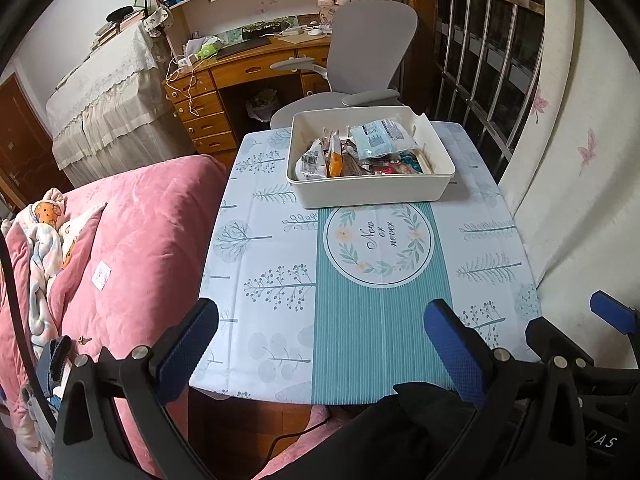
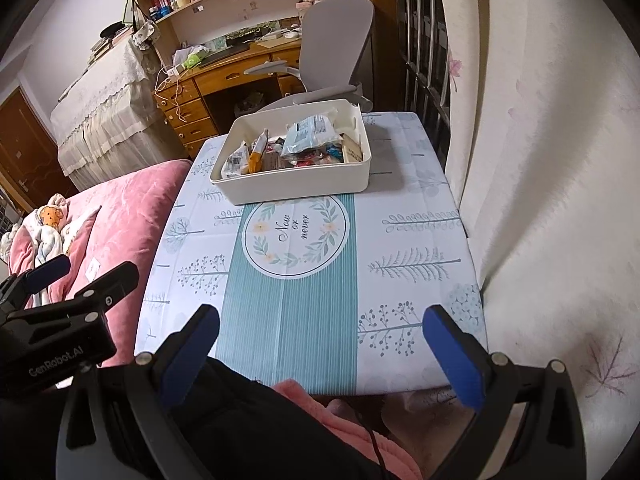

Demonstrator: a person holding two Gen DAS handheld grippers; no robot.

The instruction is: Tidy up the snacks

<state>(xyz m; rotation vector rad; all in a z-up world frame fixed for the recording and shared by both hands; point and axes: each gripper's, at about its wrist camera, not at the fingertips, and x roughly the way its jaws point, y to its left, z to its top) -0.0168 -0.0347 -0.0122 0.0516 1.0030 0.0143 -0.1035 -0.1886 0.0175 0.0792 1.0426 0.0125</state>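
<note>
At the far left lies a bed with a pink quilt, right against the worktop, which wears a cloth printed with pale trees and a teal stripe down its middle.

One cream box stands on the far half of the worktop, just beyond the round "Now or never" print. The box is a rounded rectangle; its long axis runs across the worktop from left to right, and its open top faces up. Inside it the snacks lie heaped. Their number cannot be counted for sure, since they overlap. At the left end of the box a white packet leans, and next to it an orange packet stands on edge, its long side pointing away toward the far wall of the box. Right of these a pale blue bag rests on top of the heap, tilted, its long side running left to right. Darker and red wrappers sit beneath it, too jumbled to tell apart.

Behind the box stands one grey chair, and behind that a wooden desk with drawers.

There are two tools. The left hand-held gripper hovers over the near edge of the worktop, its blue-padded fingers spread wide, holding and touching nothing. The right hand-held gripper hangs just beside it, likewise spread wide and bare of any load, well apart from the box.
</note>
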